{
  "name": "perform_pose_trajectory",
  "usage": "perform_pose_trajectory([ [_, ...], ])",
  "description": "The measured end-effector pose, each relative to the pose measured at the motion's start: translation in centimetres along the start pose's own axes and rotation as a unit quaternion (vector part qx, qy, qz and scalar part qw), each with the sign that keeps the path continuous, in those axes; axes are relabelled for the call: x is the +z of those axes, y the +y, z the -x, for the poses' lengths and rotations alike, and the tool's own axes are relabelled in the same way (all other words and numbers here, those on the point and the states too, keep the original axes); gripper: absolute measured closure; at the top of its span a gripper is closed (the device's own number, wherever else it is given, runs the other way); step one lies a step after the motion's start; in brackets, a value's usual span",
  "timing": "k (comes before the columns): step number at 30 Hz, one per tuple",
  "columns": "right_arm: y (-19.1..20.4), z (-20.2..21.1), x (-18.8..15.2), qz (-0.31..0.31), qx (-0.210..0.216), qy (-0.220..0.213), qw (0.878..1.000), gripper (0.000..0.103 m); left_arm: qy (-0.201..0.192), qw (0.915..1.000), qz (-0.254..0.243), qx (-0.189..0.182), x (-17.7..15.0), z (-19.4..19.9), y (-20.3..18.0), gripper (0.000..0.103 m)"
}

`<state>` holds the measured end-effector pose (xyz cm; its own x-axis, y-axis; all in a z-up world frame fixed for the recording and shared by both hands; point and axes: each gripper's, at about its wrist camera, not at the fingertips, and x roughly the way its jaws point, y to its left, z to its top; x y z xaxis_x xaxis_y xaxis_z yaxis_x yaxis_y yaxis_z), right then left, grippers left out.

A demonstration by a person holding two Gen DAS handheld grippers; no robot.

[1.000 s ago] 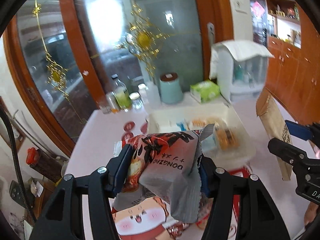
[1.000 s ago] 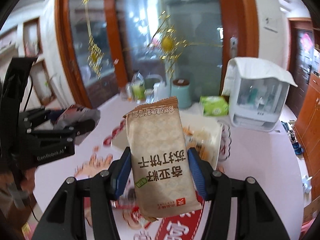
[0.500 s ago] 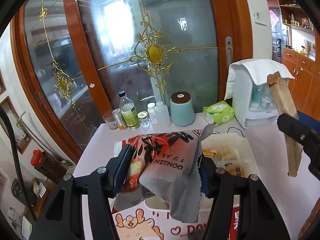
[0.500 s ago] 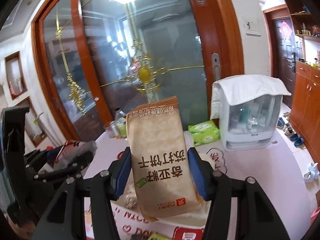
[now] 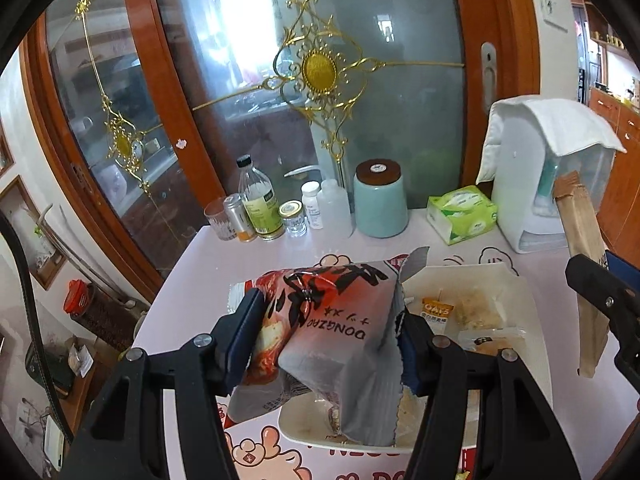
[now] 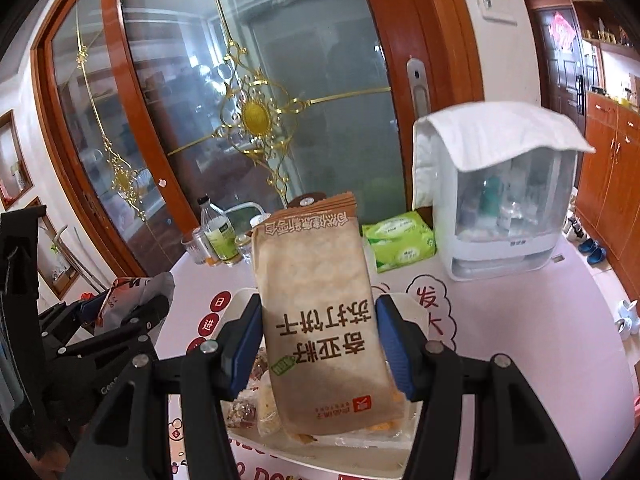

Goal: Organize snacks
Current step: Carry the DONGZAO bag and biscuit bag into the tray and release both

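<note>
1. My left gripper point(image 5: 326, 336): fingers clamped on a crinkled red-and-grey foil snack bag point(image 5: 340, 320), held above the white rectangular plastic tray point(image 5: 516, 292).
2. My right gripper point(image 6: 318, 346): fingers closed on an upright tan cracker packet point(image 6: 320, 312), over the same tray.
3. Tray: holds small wrapped snacks point(image 5: 438, 312), and rests on the pink-printed bench point(image 5: 200, 272).
4. Behind: a pale green tissue pack point(image 5: 462, 212).
</note>
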<state>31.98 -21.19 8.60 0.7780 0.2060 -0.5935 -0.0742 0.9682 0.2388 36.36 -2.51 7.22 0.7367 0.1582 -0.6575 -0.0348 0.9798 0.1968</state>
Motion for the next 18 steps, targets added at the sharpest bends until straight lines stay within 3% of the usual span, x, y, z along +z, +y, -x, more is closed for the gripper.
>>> perform_pose_trajectory([
  [3,0.1,-1.5,-0.1,0.000,-0.003,0.010,1.000,0.046,-0.004,0.9999,-0.009,0.014,0.1,-0.9,-0.4,0.045],
  [5,0.2,-2.6,0.0,-0.001,-0.007,0.017,1.000,0.046,-0.012,0.9994,-0.011,0.030,0.2,-1.4,-0.6,0.021],
  [6,0.3,-3.1,0.1,0.001,-0.003,0.024,1.000,0.045,-0.017,0.9990,-0.011,0.041,0.2,-1.5,-0.5,0.003],
  [8,0.5,-4.3,0.1,0.007,-0.003,0.043,0.999,0.043,-0.022,0.9981,-0.016,0.055,0.2,-1.8,-0.6,0.000],
  [11,1.0,-5.0,-0.1,0.013,-0.017,0.052,0.998,0.040,0.005,0.9979,-0.023,0.060,0.1,-2.8,-0.5,0.000],
  [18,1.4,-3.3,-0.6,0.028,-0.011,0.048,0.998,0.036,0.018,0.9983,-0.007,0.055,-0.7,-1.9,1.2,0.000],
])
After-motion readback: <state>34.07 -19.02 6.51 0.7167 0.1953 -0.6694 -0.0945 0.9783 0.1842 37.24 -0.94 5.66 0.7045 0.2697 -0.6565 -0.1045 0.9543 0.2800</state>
